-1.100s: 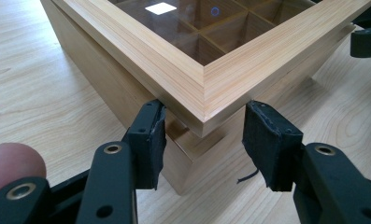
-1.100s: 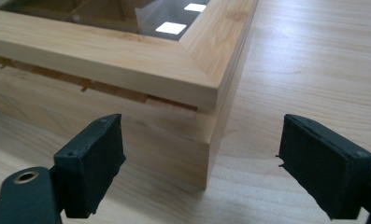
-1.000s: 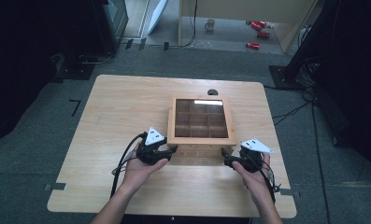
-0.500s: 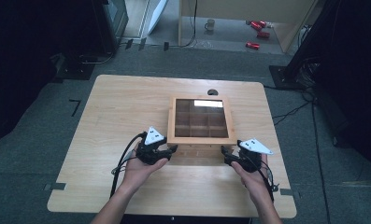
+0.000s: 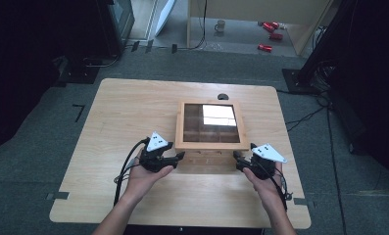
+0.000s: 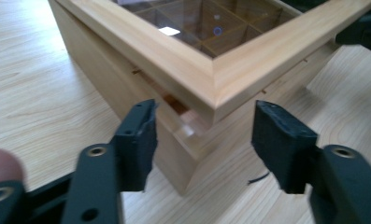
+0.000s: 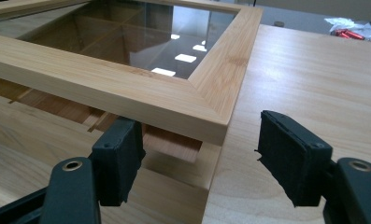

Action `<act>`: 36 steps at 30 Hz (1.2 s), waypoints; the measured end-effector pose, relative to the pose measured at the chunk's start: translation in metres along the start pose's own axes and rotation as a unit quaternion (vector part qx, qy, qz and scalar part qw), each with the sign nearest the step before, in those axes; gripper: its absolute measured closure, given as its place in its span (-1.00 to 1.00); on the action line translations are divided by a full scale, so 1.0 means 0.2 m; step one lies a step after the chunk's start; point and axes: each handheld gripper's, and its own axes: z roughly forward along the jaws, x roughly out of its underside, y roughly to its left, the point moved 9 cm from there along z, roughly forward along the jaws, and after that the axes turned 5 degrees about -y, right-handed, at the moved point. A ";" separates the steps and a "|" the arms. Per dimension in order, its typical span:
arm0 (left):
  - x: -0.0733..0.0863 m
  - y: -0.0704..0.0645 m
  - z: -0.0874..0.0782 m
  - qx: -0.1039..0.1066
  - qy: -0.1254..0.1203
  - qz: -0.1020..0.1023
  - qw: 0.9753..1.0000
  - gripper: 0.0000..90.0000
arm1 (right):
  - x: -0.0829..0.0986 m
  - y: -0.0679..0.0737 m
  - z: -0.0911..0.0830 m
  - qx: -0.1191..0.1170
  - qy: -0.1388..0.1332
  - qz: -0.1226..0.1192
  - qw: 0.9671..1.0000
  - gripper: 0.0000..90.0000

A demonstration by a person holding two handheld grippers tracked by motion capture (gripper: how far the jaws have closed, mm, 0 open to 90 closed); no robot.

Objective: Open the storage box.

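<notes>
Main diff vs a sec ago: the white glare [image 5: 218, 115] on the box's glass lid [image 5: 211, 145] got way bigger, from a thin strip at the far edge to approx the whole far-right part of the pane. So the lid's tilt changed; its near edge sits up off the base [image 5: 209, 157] w/ a gap. Right gripper [image 5: 237, 157] nudged in a bit, jaws apart.

A square wooden box [image 5: 210, 128] sits on the light wooden table [image 5: 133, 112], slightly right of its middle and toward the person's side. Its lid [image 6: 230, 70] is a pale wood frame around a glass pane [image 7: 141, 37], through which a grid of dark compartments shows. The lid's near edge stands raised a little off the box body [image 6: 103, 79], leaving a gap at both near corners.
</notes>
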 end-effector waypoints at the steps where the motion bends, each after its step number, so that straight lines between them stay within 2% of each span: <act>1: 0.02 0.01 -0.01 -0.001 0.004 0.001 1.000 -0.30 | -0.01 0.00 0.00 -0.001 -0.003 -0.002 1.000 -0.29; 3: 0.06 0.02 -0.02 -0.010 0.017 0.008 1.000 -0.44 | -0.03 0.00 -0.01 -0.002 -0.009 -0.001 1.000 -0.29; 7: 0.14 0.06 -0.04 -0.021 0.034 0.003 0.999 -0.58 | -0.08 0.00 -0.01 -0.001 -0.021 -0.004 1.000 -0.30; 20: 0.38 0.21 -0.08 -0.063 0.075 -0.016 0.995 -0.64 | -0.26 -0.02 -0.02 0.007 -0.045 -0.020 0.999 -0.32; 28: 0.47 0.24 -0.06 -0.079 0.094 -0.012 0.992 -0.64 | -0.39 -0.03 0.01 0.016 -0.059 -0.028 0.998 -0.32; 32: 0.47 0.24 -0.06 -0.080 0.091 -0.004 0.993 -0.64 | -0.45 -0.04 0.03 0.018 -0.066 -0.031 0.997 -0.32; 35: 0.48 0.25 -0.05 -0.094 0.084 0.017 0.992 -0.66 | -0.48 -0.04 0.05 0.022 -0.066 -0.036 0.997 -0.32; 36: 0.48 0.25 -0.05 -0.095 0.079 0.016 0.992 -0.69 | -0.49 -0.04 0.06 0.022 -0.068 -0.035 0.997 -0.32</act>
